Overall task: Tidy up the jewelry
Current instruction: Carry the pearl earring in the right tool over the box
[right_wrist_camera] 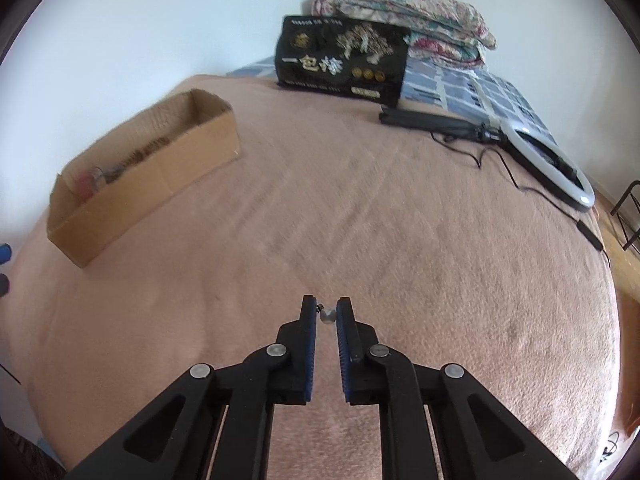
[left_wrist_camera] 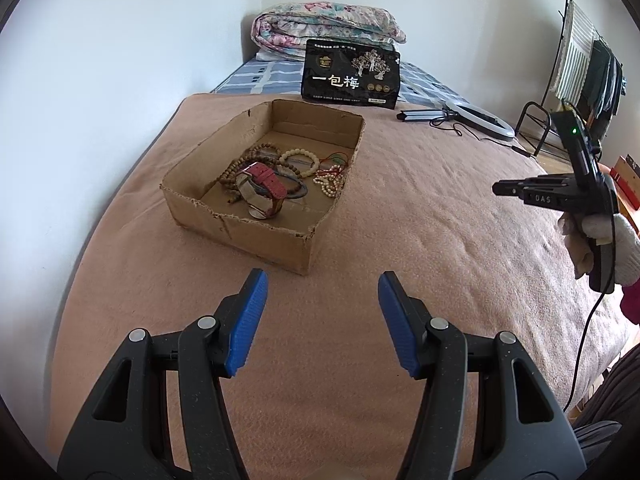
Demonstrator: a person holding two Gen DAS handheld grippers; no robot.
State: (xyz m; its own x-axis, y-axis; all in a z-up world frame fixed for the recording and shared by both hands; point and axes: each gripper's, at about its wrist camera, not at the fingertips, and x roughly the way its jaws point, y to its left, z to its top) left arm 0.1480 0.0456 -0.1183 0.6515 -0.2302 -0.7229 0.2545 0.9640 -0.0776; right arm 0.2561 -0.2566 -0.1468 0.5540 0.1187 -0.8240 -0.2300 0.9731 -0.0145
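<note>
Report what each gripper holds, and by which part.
Right gripper: a small silvery bead, pinched at the fingertips; its attached piece can't be identified. Left gripper: nothing.

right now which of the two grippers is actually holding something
The right gripper: its blue pads pinch a small silvery bead. The left gripper stands open over the blanket with nothing between its pads.

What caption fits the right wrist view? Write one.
Right gripper pinches a small silver bead above the pink blanket.
</note>
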